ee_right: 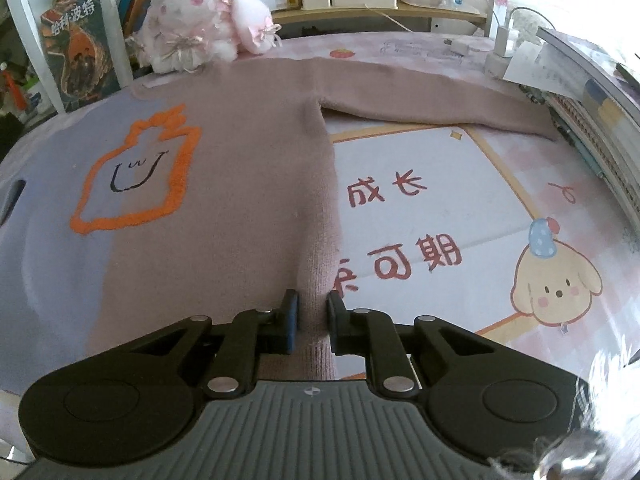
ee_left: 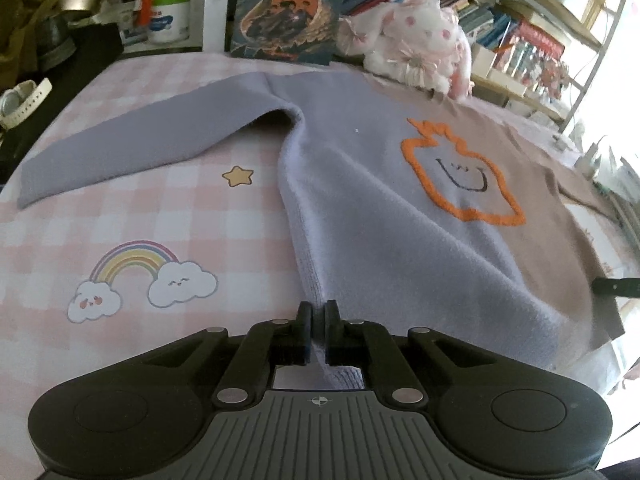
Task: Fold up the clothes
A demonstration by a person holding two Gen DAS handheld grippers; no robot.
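Sweater (ee_left: 360, 200), lilac on one half and dusty pink on the other, orange outlined motif at the centre: lay spread flat on the pink checked tabletop (ee_left: 120, 220), sleeves out to both sides. Left hand-held gripper (ee_left: 319, 320): pinched tight on the lilac hem corner. Right hand-held gripper (ee_right: 312, 320): jaws narrowly apart, pressed on a fold of the pink hem edge. Plush toy (ee_right: 200, 28): beyond the collar.

Sweater (ee_left: 380, 200) lies flat on surface (ee_left: 120, 220), sleeves spread to both sides; plush toy (ee_left: 412, 40) behind it; books (ee_right: 592, 120) at right edge.
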